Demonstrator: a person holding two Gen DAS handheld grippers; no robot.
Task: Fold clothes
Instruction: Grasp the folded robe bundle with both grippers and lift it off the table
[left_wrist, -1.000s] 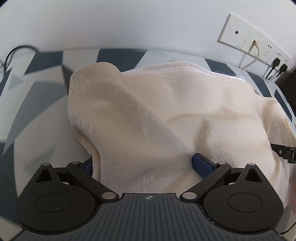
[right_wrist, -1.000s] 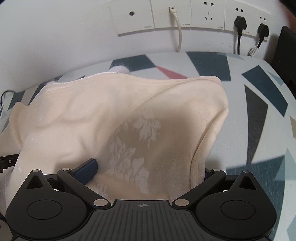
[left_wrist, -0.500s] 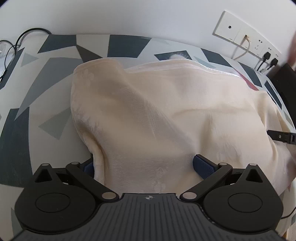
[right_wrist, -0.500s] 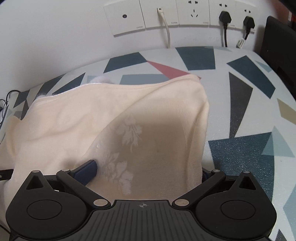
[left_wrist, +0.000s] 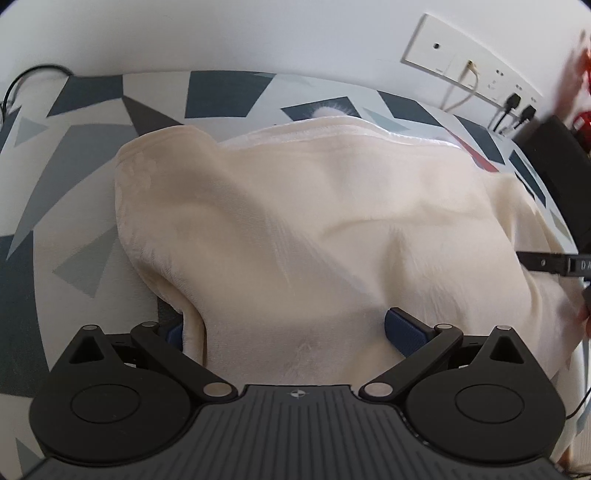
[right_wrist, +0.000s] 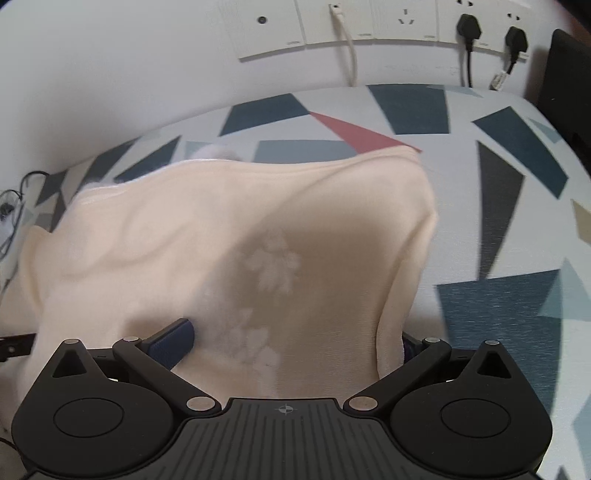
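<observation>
A cream fleece garment (left_wrist: 314, 229) with a faint flower pattern lies spread over the patterned table (left_wrist: 74, 184). Its near edge runs up into the gap of my left gripper (left_wrist: 288, 330), whose blue pads (left_wrist: 402, 328) stand wide apart, so it is open. In the right wrist view the same garment (right_wrist: 221, 240) fills the gap of my right gripper (right_wrist: 295, 339), also open, with one blue pad (right_wrist: 173, 341) showing and the other nearly hidden under the hem. A white fluffy bit (left_wrist: 332, 109) peeks out past the far edge.
Wall sockets (right_wrist: 369, 26) with plugged cables run along the wall behind the table (right_wrist: 498, 221). A black box (left_wrist: 554, 166) stands at the right end. Thin cables (right_wrist: 11, 210) lie at the left end. The other gripper's tip (left_wrist: 554, 264) shows at the right.
Both grippers have drawn back from the wall with the garment's near edge between their fingers. More patterned table now shows beyond the garment's far edge.
</observation>
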